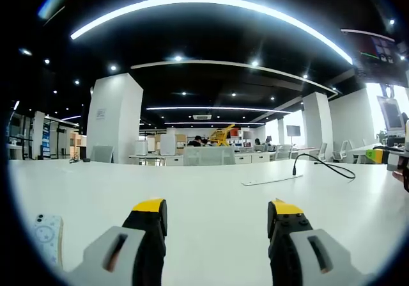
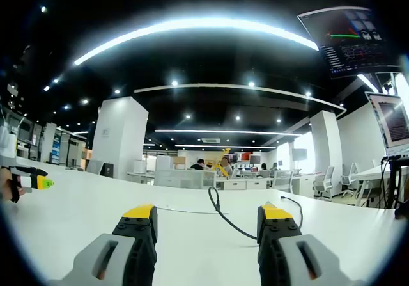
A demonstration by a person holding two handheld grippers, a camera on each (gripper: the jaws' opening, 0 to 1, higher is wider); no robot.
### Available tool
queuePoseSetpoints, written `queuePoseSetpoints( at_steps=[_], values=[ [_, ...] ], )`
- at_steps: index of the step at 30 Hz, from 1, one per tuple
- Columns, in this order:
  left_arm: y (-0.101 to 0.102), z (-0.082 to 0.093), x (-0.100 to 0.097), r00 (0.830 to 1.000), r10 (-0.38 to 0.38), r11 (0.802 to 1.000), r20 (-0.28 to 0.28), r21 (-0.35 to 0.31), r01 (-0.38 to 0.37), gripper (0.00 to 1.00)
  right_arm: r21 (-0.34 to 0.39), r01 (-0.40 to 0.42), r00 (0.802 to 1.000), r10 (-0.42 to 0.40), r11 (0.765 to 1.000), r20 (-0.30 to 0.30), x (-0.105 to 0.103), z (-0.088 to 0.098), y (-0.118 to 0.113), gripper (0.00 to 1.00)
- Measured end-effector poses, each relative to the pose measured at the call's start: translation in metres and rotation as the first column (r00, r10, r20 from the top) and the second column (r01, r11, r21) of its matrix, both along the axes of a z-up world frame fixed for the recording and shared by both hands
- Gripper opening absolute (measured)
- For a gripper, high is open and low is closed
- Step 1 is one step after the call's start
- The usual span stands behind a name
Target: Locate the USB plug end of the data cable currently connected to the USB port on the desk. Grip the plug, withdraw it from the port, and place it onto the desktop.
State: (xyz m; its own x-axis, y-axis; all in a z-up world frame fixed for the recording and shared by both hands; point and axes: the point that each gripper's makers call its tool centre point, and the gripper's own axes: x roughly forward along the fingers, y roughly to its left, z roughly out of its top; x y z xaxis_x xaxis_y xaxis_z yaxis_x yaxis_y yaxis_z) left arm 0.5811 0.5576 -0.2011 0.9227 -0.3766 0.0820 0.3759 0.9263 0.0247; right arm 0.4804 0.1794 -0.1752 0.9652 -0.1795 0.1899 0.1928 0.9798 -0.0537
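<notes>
Data cable [image 2: 225, 221] between the spread, empty right claw [image 2: 208, 219] jaws; left claw [image 1: 217, 210] likewise agape.

One black cable [image 1: 326, 165], one phone [image 1: 48, 237], two monitors [image 2: 391, 121], two pillars [image 1: 114, 118].

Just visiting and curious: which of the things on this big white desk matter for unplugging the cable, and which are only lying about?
Part of the job:
- black data cable, its plug end standing upright
- flat white port strip where the plug sits
- white desk, where the plug goes afterwards
- left tool and right tool, both open and empty

Just lying about:
- phone in a patterned case
- monitors
- office chairs
</notes>
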Motion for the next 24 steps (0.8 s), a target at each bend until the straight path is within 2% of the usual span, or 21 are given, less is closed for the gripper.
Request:
queuePoseSetpoints(
  at_steps=[24],
  values=[
    [-0.0005, 0.0015, 0.0023, 1.000, 0.000, 1.000, 0.003, -0.005, 0.000, 0.63, 0.006, 0.005, 1.000, -0.005, 1.000, 0.000, 0.0018, 0.0002, -0.0022, 0.65]
  ],
)
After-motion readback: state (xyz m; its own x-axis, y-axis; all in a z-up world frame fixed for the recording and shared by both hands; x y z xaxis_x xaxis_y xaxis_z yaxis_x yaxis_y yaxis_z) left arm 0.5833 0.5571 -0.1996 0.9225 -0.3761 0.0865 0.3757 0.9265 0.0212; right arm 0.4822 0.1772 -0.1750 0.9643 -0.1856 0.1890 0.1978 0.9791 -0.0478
